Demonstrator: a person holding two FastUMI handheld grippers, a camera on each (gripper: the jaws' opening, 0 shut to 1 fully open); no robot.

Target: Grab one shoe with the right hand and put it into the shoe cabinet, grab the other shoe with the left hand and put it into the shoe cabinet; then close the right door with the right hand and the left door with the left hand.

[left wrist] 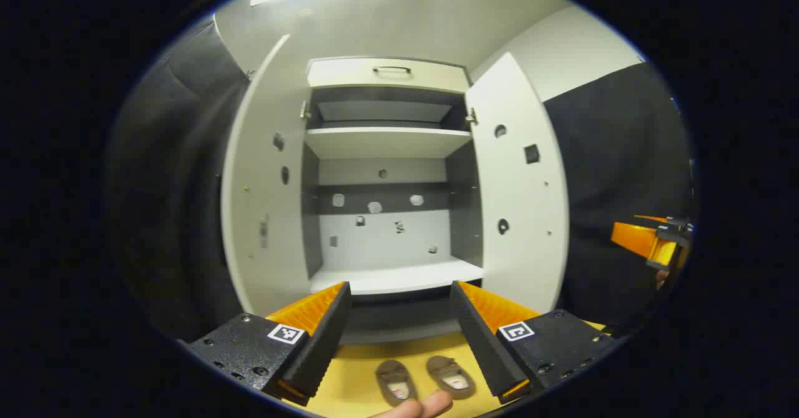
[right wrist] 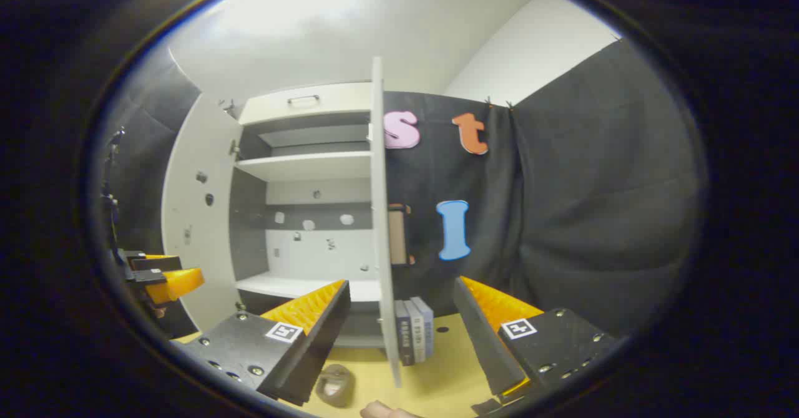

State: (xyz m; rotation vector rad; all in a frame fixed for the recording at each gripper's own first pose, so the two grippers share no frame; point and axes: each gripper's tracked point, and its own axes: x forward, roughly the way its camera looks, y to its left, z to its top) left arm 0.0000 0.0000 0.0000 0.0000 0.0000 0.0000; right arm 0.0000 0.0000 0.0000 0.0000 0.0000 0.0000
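Two brown shoes [left wrist: 424,379] are lying side by side on the yellow floor [left wrist: 356,380], just in front of the shoe cabinet [left wrist: 387,174] and near its bottom edge. The cabinet is standing with its left door [left wrist: 259,187] and right door [left wrist: 518,187] swung wide and its shelves bare. The left gripper [left wrist: 399,330] is hovering above the shoes, jaws spread and holding nothing. The right gripper [right wrist: 399,337] is hanging by the right door's edge, jaws likewise spread; some books [right wrist: 414,330] are standing beyond that door.

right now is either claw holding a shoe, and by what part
Nothing is held. Left claw and right claw are open and empty; both shoes sit on the floor.
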